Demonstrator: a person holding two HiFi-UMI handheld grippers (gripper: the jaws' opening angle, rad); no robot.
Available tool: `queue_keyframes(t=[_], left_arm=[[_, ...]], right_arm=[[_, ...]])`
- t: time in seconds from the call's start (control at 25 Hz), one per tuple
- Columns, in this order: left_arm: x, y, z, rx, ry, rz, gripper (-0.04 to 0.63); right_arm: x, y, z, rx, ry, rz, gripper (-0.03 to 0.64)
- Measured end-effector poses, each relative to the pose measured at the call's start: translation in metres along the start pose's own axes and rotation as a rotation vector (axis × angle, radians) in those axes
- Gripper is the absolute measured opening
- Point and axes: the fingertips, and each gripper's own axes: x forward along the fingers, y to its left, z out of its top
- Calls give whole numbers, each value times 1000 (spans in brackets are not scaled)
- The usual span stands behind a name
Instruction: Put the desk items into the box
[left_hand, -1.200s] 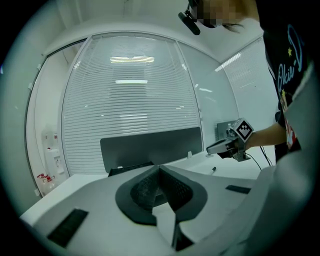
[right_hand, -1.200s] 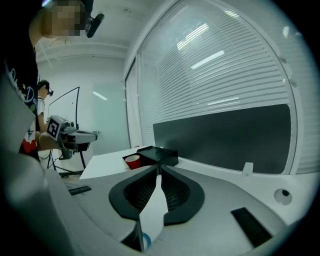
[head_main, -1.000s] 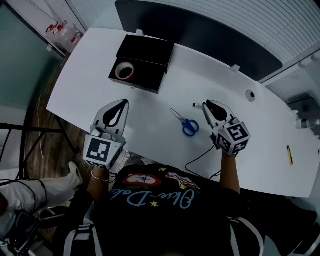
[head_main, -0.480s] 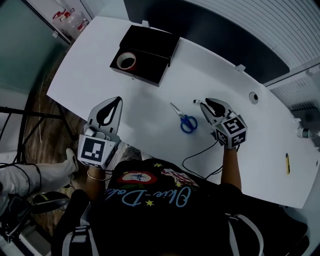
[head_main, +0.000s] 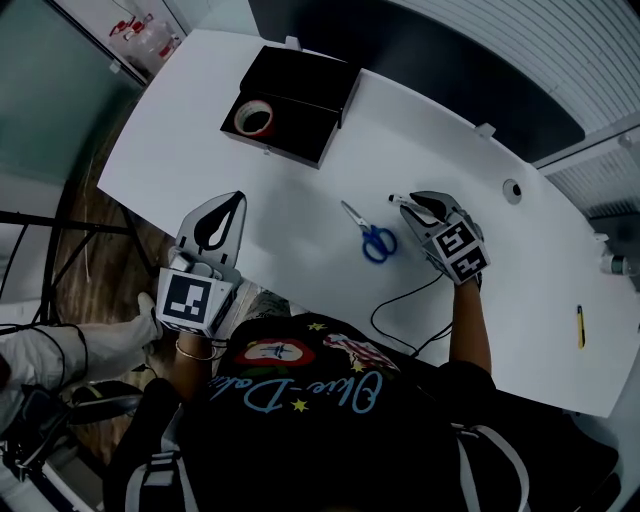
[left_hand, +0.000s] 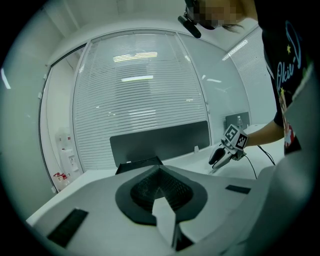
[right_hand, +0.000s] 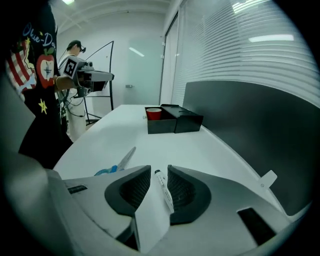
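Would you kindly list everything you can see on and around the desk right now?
Desk: one, white, across the view.
Box: one, black, open, desk's far left.
Tape roll: one, red and white, inside the box.
Scissors: one, blue-handled, mid-desk.
Marker: one, white, on the desk between the right gripper's jaws.
Pen-like item: one, yellow, desk's right end.
Cable: one, black, near edge.
Left gripper: grey, jaws together, empty.
Right gripper: grey, jaws opening, marker between them.

White desk (head_main: 190, 150) backed by a dark partition panel (head_main: 450, 70), slatted blinds (head_main: 530, 30) beyond. Round grommet (head_main: 513, 190) near the far edge. Black cable (head_main: 405, 296) looping toward the near edge. Wooden floor (head_main: 75, 260) at left, black stand legs (head_main: 60, 222) over it.
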Motion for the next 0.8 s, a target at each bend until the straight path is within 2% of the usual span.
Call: queue_keyframes(t=[0.32, 0.8], left_arm=[[4, -1, 3, 7, -5, -9, -5], [4, 3, 1, 13, 11, -2, -5]], right_arm=[[14, -6, -21, -114, 133, 23, 106], [23, -13, -47, -104, 212, 80, 106]])
